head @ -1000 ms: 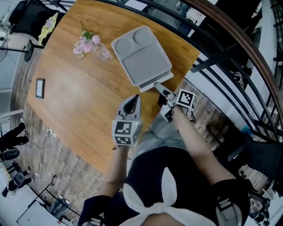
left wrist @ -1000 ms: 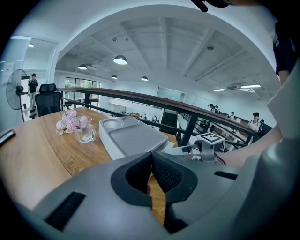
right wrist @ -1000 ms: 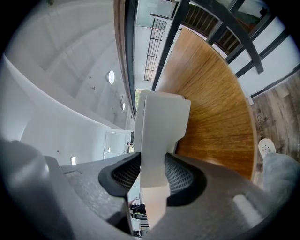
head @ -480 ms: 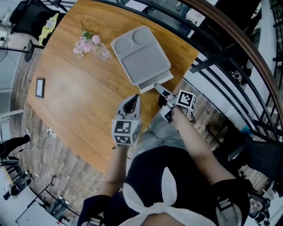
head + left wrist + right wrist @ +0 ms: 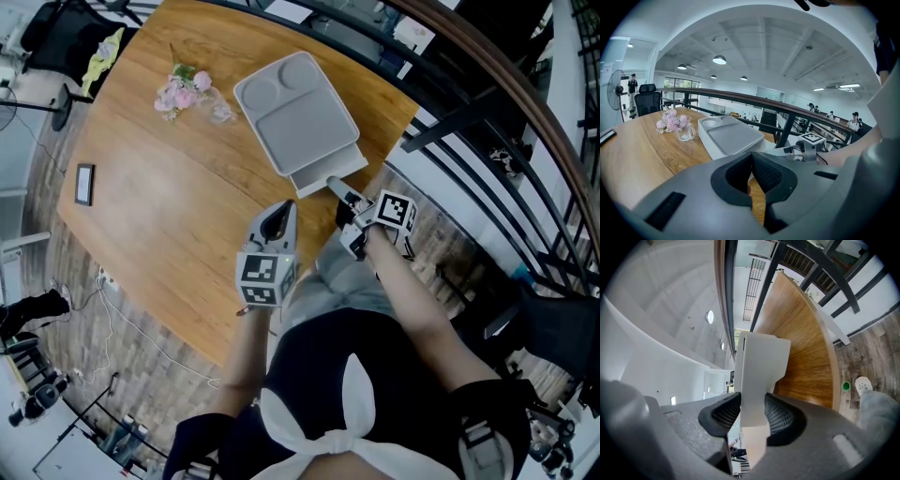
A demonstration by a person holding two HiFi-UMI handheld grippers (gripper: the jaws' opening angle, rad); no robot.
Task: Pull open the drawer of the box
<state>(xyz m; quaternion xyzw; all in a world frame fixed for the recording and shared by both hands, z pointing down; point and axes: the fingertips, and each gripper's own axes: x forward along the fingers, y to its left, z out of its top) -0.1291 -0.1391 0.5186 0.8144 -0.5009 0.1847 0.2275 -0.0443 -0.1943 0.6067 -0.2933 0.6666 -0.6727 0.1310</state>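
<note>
the grey box [image 5: 295,112] sits near the table [image 5: 159,216] edge, its drawer [image 5: 323,171] showing slightly out on the person's side. the pull is in hand. it is best kept straight along the drawer's run and level, with no twist on the pale front tab [image 5: 757,376]. the right gripper [image 5: 753,416] is clamped on that tab, jaws partly spread around it. the left gripper [image 5: 752,168] hovers nearby over the wood, jaws together and empty.
</note>
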